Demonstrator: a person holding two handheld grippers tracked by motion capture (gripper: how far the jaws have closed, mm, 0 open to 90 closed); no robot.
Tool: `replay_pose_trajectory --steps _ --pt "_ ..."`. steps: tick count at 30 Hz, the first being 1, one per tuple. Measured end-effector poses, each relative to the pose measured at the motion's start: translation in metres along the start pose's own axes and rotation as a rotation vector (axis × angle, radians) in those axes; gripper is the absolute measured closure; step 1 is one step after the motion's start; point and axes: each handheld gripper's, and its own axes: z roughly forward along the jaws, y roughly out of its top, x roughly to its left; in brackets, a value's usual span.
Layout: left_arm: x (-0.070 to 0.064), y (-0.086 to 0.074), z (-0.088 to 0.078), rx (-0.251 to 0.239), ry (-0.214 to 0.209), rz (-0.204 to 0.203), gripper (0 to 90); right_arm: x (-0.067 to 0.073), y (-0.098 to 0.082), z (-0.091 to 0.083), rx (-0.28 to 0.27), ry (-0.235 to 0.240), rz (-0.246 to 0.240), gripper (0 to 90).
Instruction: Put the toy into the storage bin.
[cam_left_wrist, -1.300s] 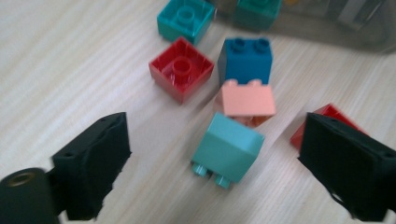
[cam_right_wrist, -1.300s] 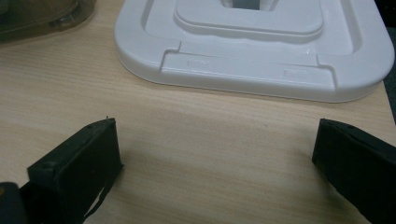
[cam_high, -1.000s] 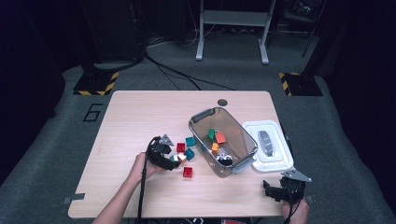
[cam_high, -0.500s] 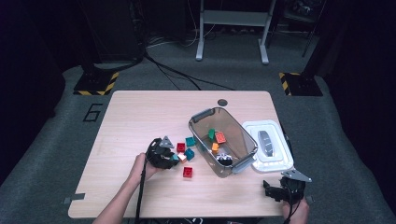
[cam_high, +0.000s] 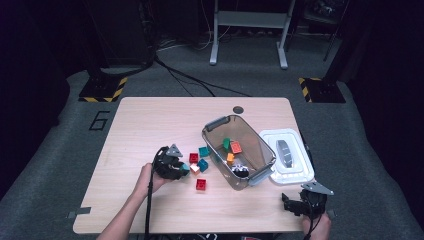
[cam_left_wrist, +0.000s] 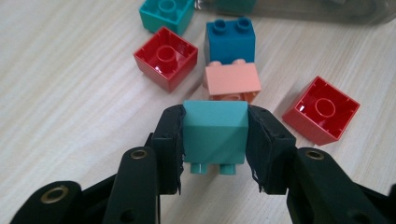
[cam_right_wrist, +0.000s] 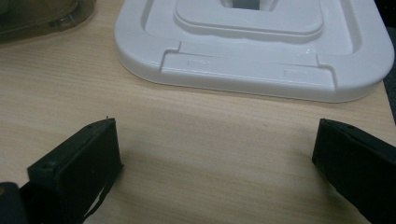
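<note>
Left gripper (cam_high: 184, 167), lower left of centre in the high view: jaws have just closed and now clamp a teal block (cam_left_wrist: 215, 130), its studs facing the camera. Right gripper (cam_right_wrist: 215, 154), lower right corner: jaws spread wide, nothing between them, near the white lid (cam_right_wrist: 252, 46).

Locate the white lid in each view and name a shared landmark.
High view: white lid at table's right edge, beside the clear bin.
Left gripper view: not in it.
Right gripper view: white lid across the top, beyond open jaws.
Shared landmark: the bin.
</note>
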Motion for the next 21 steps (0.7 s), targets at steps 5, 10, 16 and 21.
replay_pose_trajectory --steps 5,10,16,21 --pt "0.003 0.005 -0.009 -0.008 0.010 -0.026 59.1 0.000 0.000 0.000 0.000 0.001 -0.002 0.3" --pt "0.005 0.012 -0.016 -0.023 0.017 -0.029 59.2 0.000 0.000 0.000 0.000 0.000 0.000 0.3" --pt "0.006 0.022 -0.023 -0.036 0.022 -0.022 59.1 0.000 0.000 0.000 0.000 0.000 0.001 0.3" --pt "0.007 0.029 -0.028 -0.041 0.022 -0.015 59.1 0.000 0.000 0.000 0.000 0.000 0.000 0.3"
